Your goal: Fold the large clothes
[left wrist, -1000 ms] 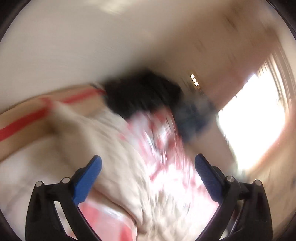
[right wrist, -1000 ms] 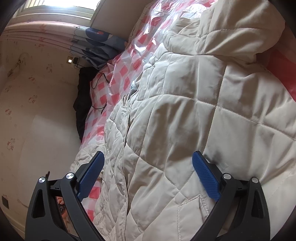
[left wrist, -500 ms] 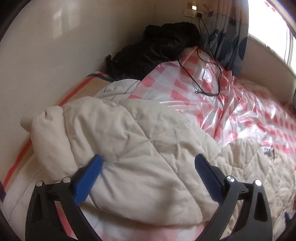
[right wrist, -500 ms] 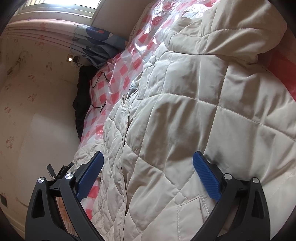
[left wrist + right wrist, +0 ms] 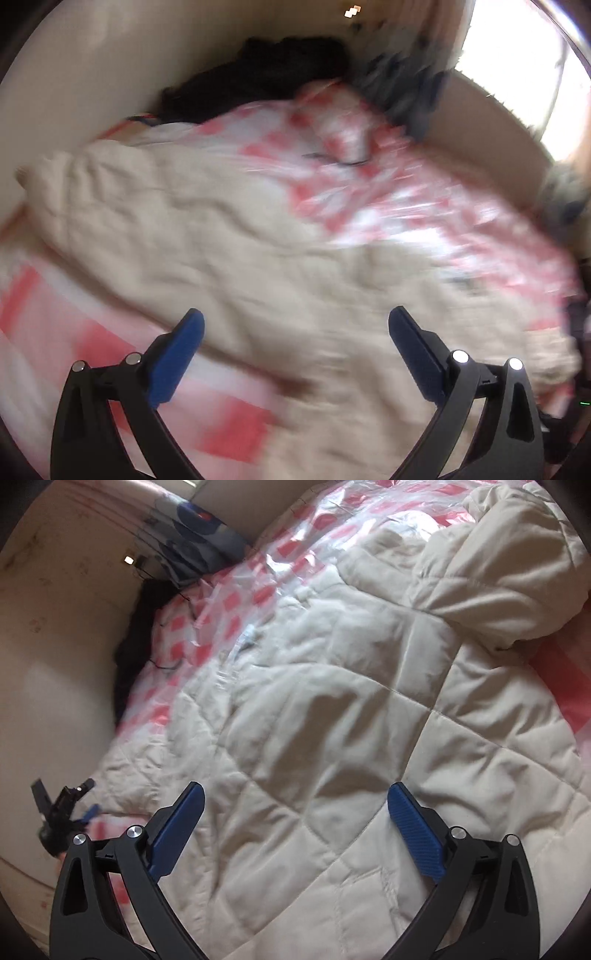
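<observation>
A cream quilted padded coat (image 5: 332,709) lies spread over a bed covered with red-and-white checked plastic sheet (image 5: 229,602). Its puffy sleeve or hood (image 5: 509,565) is bunched at the top right. My right gripper (image 5: 293,812) hangs open just above the coat's body, nothing between its fingers. In the blurred left wrist view the same coat (image 5: 207,236) stretches across the bed, and my left gripper (image 5: 295,339) is open above its near edge. The left gripper (image 5: 64,808) also shows small at the far left of the right wrist view, beside the bed's edge.
A black garment (image 5: 266,77) is piled against the wall at the head of the bed. A blue patterned curtain (image 5: 406,88) hangs by a bright window (image 5: 517,59). A thin black cable (image 5: 173,661) lies on the sheet. A cream wall (image 5: 55,646) borders the bed.
The left wrist view has swung and pulled back from the coat's sleeve, and is blurred with motion. The right gripper has shifted slightly over the coat. Both stay open.
</observation>
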Tool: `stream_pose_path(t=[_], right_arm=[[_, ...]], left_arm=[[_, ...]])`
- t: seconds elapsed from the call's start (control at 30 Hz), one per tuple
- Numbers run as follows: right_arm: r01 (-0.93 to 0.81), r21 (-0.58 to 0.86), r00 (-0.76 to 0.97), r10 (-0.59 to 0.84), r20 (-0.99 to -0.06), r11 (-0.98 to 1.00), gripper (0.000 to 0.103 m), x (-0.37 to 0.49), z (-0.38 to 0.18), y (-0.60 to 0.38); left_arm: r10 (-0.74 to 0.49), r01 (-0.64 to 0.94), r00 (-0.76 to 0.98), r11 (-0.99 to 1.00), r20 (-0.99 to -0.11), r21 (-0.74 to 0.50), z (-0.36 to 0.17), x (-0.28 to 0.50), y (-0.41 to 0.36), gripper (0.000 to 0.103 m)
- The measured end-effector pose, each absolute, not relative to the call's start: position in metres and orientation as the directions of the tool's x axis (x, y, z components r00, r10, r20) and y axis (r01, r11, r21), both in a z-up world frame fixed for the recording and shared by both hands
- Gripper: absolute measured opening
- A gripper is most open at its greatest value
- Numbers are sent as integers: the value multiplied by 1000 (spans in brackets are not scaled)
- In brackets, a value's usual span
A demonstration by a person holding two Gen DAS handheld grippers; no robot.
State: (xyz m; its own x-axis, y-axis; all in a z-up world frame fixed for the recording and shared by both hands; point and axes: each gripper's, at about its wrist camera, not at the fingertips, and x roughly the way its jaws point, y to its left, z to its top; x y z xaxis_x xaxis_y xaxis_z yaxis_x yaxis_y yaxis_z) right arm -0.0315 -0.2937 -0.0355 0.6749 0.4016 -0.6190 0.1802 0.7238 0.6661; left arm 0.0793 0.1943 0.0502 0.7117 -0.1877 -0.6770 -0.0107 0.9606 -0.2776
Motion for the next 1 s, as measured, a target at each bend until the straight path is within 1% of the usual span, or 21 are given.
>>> stream_pose_path(t=[0.1, 0.13, 0.2, 0.3, 0.4, 0.47, 0.5, 0.57, 0.6, 0.7, 0.9, 0.93, 0.97, 1.0], right_arm=[[140, 660, 765, 342, -546, 738, 96, -66, 5, -327], [139, 670, 785, 331, -523, 729, 96, -77, 15, -344], [183, 707, 816, 296, -497, 683, 96, -103, 25, -392], [309, 720, 824, 203, -529, 622, 96, -131, 23, -482], [371, 777, 841, 171, -514, 509, 96, -141, 14, -567], [374, 814, 853, 180, -490, 444, 96, -133, 5, -608], [371, 832, 858, 190, -477, 413, 96, -125, -1, -626], [362, 855, 867, 203, -455, 371, 96, -109, -11, -649], [358, 866, 873, 204, -443, 349, 96, -100, -16, -658], [394, 868, 876, 162, -454, 302, 96, -80, -30, -675], [361, 869, 896, 133, -424, 337, 95, -50, -41, -700], [358, 868, 897, 131, -422, 344, 88, -44, -42, -703], [348, 873, 902, 133, -411, 342, 78, -40, -44, -708], [338, 881, 906, 140, -399, 330, 73, -36, -46, -710]], left_arm=[[-328, 143, 746, 929, -579, -342, 58, 37, 128, 96], [-368, 190, 741, 917, -562, -351, 57, 28, 107, 96], [-427, 270, 721, 898, -546, -347, 50, 13, 61, 96], [-490, 350, 661, 871, -569, -344, 38, 14, 13, 96], [-516, 368, 647, 856, -561, -363, 27, 11, -2, 96], [-509, 333, 623, 859, -594, -388, 19, 16, -2, 96], [-520, 305, 601, 851, -607, -427, 16, 23, 2, 96], [-535, 278, 593, 837, -602, -471, 12, 29, 7, 96], [-528, 272, 601, 841, -600, -468, 12, 29, 7, 96], [-503, 277, 617, 859, -606, -431, 16, 30, 5, 96], [-498, 280, 596, 864, -630, -417, 11, 28, 6, 96], [-496, 281, 592, 865, -635, -415, 9, 28, 7, 96], [-492, 280, 591, 868, -640, -409, 8, 28, 8, 96], [-485, 279, 591, 873, -645, -401, 7, 27, 9, 96]])
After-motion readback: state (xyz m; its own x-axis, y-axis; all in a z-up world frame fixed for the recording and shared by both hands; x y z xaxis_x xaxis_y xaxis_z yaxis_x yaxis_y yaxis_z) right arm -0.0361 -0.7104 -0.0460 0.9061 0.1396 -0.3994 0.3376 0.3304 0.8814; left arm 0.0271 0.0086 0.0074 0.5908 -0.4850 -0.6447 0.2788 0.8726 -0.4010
